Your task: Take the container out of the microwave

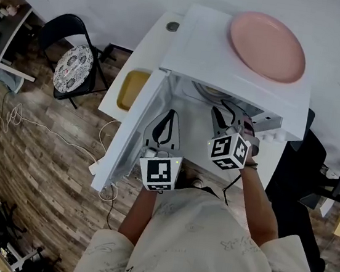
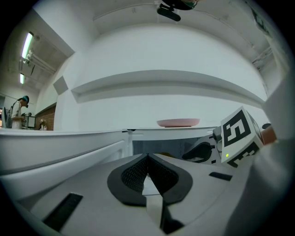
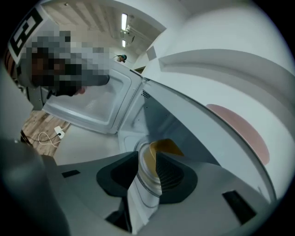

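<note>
My right gripper [image 3: 146, 159] reaches into the open microwave [image 1: 201, 43] at the centre of the head view. Its jaws stand apart with the container [image 3: 146, 179] in the gap between them; I can't see the pads pressing on it. The container is a clear tub, inside the microwave, with something yellow [image 3: 168, 147] in it. My left gripper [image 2: 147, 159] hangs by the door [image 1: 125, 145], jaws together, tips touching. A pink plate [image 1: 267, 45] lies on top of the microwave, upper right. A yellow tray [image 1: 132, 90] sits left of it; I can't make out its contents.
</note>
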`<state>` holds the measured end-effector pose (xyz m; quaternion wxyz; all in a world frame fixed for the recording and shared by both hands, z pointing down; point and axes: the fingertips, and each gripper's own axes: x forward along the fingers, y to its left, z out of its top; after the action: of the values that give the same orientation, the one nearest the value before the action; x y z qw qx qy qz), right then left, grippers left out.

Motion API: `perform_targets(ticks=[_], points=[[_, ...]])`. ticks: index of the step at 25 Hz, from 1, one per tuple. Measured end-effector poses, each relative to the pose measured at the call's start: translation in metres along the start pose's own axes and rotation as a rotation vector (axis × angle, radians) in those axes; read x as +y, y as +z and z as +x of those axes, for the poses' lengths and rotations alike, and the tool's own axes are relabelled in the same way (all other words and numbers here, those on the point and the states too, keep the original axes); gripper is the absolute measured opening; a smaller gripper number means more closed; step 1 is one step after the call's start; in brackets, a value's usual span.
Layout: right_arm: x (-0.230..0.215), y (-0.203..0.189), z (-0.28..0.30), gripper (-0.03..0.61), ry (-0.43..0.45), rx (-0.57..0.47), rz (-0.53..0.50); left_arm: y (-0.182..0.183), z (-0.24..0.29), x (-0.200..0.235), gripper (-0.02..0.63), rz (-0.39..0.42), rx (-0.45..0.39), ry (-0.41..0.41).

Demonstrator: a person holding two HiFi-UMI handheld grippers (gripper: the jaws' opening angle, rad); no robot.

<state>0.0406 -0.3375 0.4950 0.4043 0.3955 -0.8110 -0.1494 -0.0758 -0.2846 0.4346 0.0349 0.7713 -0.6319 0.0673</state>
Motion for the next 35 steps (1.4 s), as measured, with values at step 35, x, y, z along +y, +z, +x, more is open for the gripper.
perform_targets(ticks=[35], points=[[-0.003,-0.037,0.072,0.167,-0.045,0.228,-0.397,-0.014,0.000,0.002,0.008,0.014,0.028,-0.024]])
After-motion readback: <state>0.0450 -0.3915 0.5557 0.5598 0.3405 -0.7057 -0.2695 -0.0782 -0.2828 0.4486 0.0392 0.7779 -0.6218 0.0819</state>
